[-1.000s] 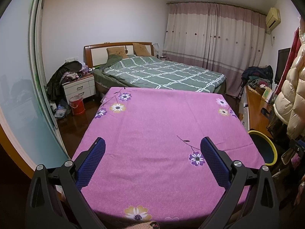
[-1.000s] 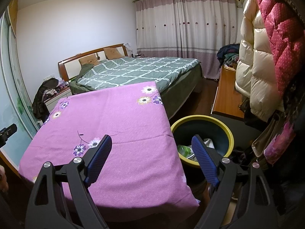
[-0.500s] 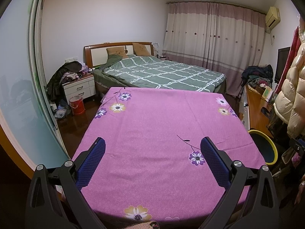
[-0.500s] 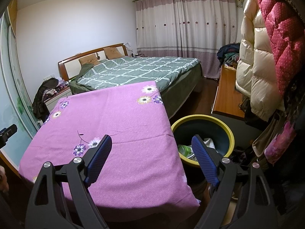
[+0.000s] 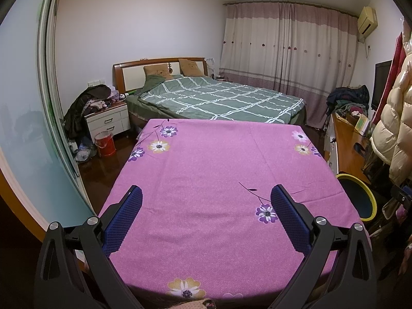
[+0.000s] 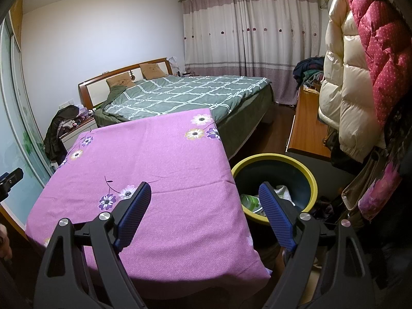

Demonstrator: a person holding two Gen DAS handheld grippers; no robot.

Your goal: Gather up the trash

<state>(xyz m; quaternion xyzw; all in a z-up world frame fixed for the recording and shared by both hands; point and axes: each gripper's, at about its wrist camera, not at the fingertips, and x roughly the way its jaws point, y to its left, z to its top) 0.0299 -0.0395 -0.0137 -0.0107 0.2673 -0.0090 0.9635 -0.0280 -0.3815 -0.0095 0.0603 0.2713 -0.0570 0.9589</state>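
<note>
A table under a purple flowered cloth [image 5: 219, 175] fills the middle of both views [image 6: 154, 159]; I see nothing lying on it. A dark bin with a yellow rim [image 6: 312, 180] stands on the floor at the table's right side, and holds a green item [image 6: 249, 200] and white crumpled trash [image 6: 283, 190]. The bin also shows at the right edge of the left wrist view [image 5: 370, 200]. My left gripper [image 5: 206, 193] is open and empty above the table's near part. My right gripper [image 6: 204, 189] is open and empty over the table's right edge, its right finger over the bin.
A bed with a green checked cover [image 5: 219, 97] lies beyond the table. A white nightstand piled with clothes [image 5: 106, 121] and a red bucket [image 5: 104, 144] stand at the left. A wooden cabinet [image 6: 306, 126] and hanging puffy coats [image 6: 360, 64] line the right side.
</note>
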